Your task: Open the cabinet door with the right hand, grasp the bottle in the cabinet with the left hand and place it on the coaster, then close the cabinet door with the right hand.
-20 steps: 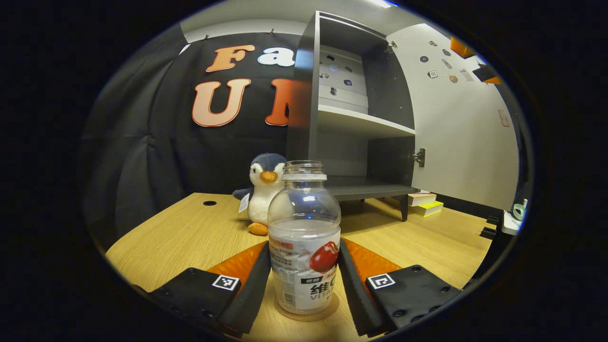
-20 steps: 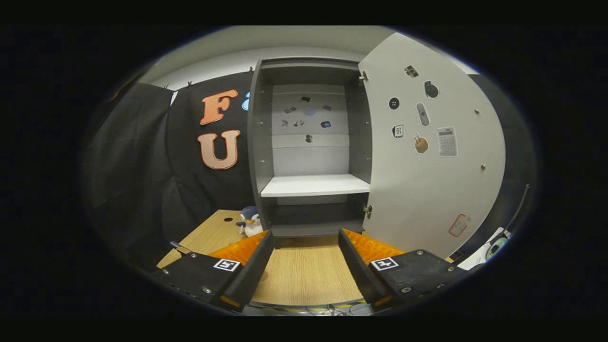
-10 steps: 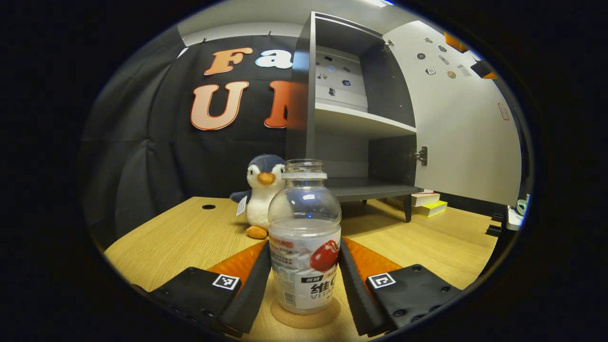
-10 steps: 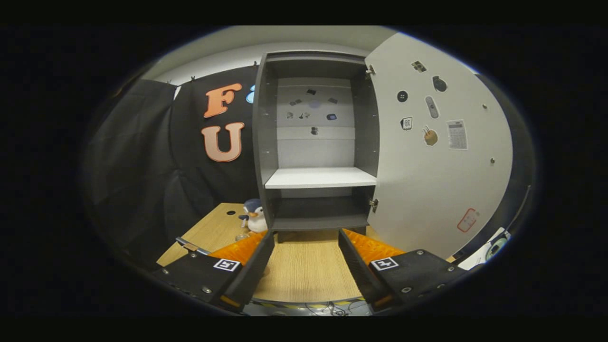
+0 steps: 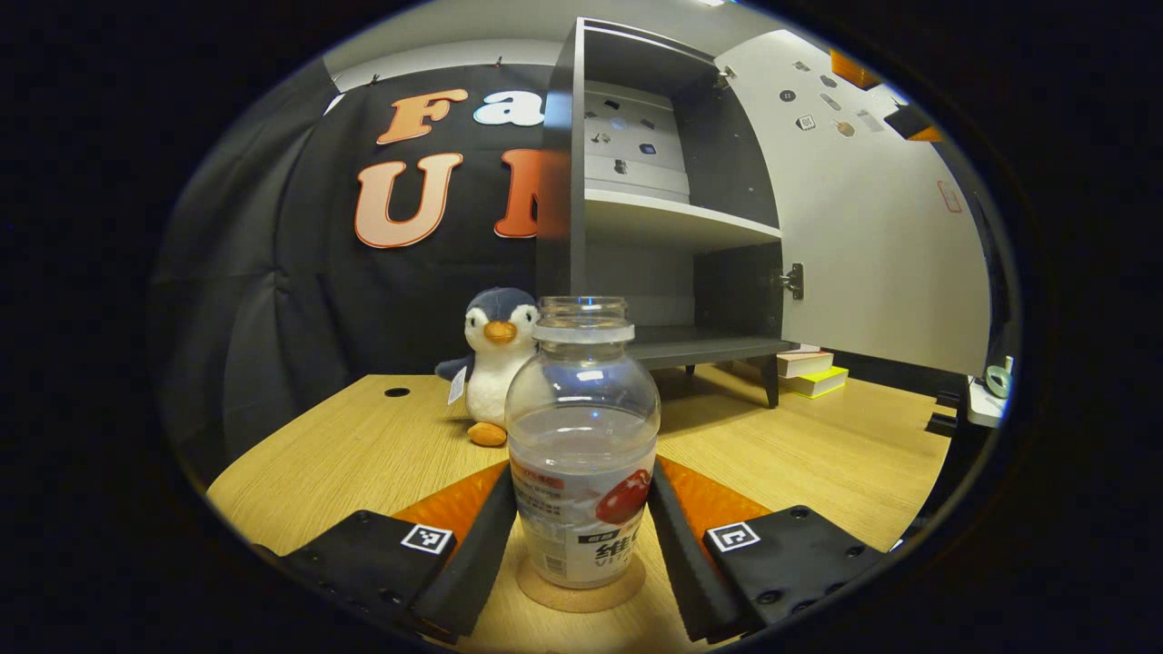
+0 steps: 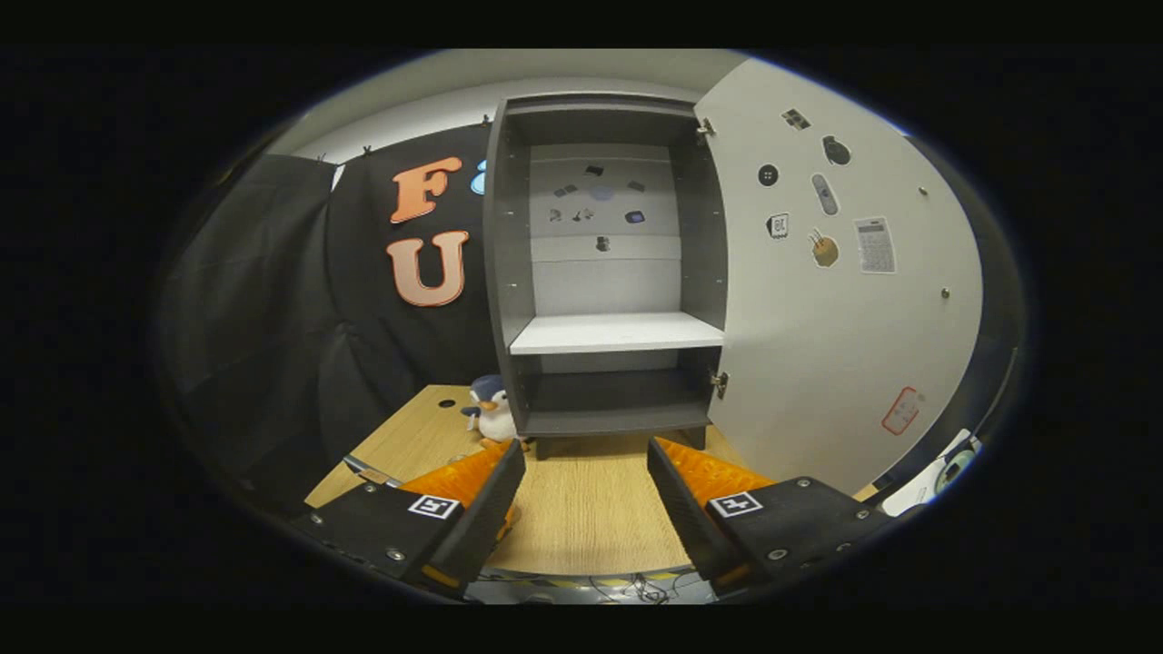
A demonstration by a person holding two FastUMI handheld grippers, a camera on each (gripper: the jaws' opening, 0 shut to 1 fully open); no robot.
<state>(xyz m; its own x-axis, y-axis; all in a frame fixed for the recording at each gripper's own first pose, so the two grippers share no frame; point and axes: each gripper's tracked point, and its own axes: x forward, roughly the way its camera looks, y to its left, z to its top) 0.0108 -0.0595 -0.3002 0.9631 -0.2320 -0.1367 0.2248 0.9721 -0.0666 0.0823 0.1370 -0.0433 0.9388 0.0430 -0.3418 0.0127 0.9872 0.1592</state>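
A: What are the left tongs (image 5: 581,536) doing?

B: They are bracketing the bottle (image 5: 582,440), one finger (image 5: 477,536) on each side of its label. The right-hand finger is lying along the bottle's side, while at the left one I cannot tell whether it is pressing or just clear, so I cannot say if the grip is clenched or eased off.

A: And where is the bottle sitting?

B: It is standing upright on the round coaster (image 5: 581,590), which is lying on the wooden table (image 5: 345,454). The bottle has no cap on and is showing clear liquid up to about the top of its label.

A: What is lying beyond it?

B: A toy penguin (image 5: 492,363) is sitting on the table just behind the bottle, to its left. Past that, the cabinet (image 5: 654,191) is standing with its door (image 5: 872,209) swung wide open to the right, and a few books (image 5: 811,372) are lying on the table behind the cabinet's leg.

A: And the right tongs (image 6: 581,504)?

B: They are hanging released, fingers well apart with nothing between them, above the near edge of the table (image 6: 581,518). They are facing the cabinet (image 6: 604,272), whose door (image 6: 845,300) is standing open on the right. The penguin (image 6: 492,413) is sitting by the cabinet's lower left corner.
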